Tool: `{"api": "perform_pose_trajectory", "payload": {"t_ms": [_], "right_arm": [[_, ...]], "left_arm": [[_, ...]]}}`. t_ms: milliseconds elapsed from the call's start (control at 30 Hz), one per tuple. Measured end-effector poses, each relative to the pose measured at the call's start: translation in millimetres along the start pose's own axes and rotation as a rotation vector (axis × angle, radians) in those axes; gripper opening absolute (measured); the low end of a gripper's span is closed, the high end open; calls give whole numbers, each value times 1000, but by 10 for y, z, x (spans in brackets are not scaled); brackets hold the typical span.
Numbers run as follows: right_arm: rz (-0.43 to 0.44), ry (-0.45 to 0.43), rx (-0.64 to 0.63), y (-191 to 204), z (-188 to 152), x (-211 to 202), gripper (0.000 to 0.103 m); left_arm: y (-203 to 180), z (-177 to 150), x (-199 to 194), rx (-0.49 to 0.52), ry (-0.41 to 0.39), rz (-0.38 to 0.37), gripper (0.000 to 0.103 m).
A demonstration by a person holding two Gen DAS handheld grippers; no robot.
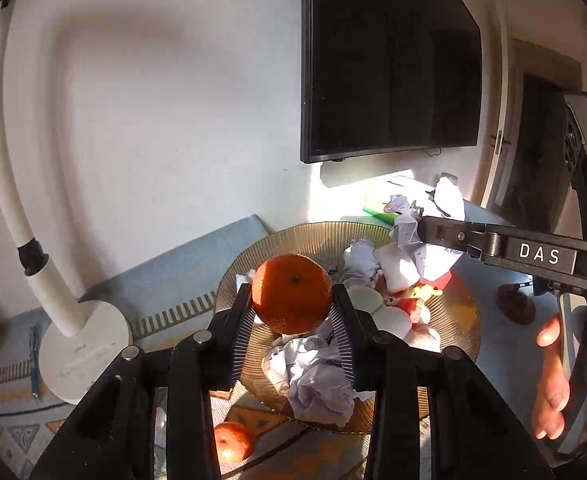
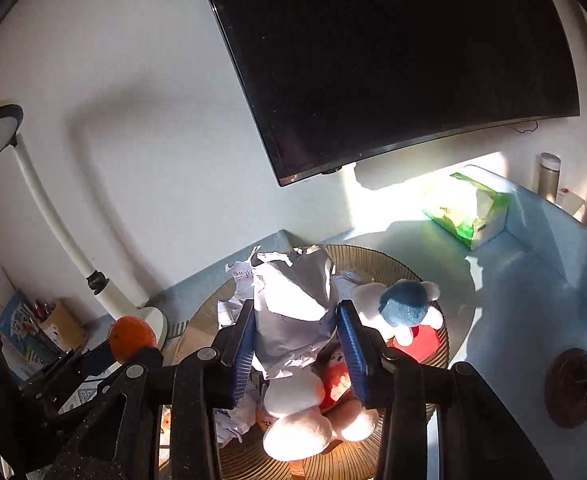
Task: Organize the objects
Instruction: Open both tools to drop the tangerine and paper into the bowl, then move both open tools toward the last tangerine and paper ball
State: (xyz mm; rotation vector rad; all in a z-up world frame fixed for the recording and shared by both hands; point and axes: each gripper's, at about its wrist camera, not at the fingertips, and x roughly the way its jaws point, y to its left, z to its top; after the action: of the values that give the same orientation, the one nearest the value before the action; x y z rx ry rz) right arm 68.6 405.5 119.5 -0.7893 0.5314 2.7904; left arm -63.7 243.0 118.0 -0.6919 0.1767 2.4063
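- The left tongs clamp a round, dimpled orange between ribbed pads, above the bowl.
- The right tongs pinch a crumpled paper ball over the same bowl.
- The ribbed amber glass bowl holds more crumpled paper and plush toys.
- A second orange lies on the patterned mat.
- Farther off, a pale blue counter, white lamp, white wall and dark screen.

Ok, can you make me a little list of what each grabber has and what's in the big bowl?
left gripper: shut on orange
right gripper: shut on crumpled paper
bowl: holds paper balls and a soft toy
second orange: on the table, beside the bowl
lamp: stands left of the bowl
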Motion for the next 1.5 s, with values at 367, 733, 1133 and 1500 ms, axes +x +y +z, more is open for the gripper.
{"api": "perform_pose_trajectory", "payload": {"t_ms": [367,733,1133,1500], "right_arm": [[-52,136,16,-136,-77,280,48],[251,174,-128,989,-724,-698,63],[174,185,-263,1587,-1686,-139,63],[83,155,-277,1523,-1792,-72,78]], "left_arm": [[220,11,-161,-124,-28,-79,96],[1006,-528,-1723,-234,-111,213,99],[1619,-1842,-1477,-356,96,374,103],[1731,-1922,-1458,-437,143,425,102]]}}
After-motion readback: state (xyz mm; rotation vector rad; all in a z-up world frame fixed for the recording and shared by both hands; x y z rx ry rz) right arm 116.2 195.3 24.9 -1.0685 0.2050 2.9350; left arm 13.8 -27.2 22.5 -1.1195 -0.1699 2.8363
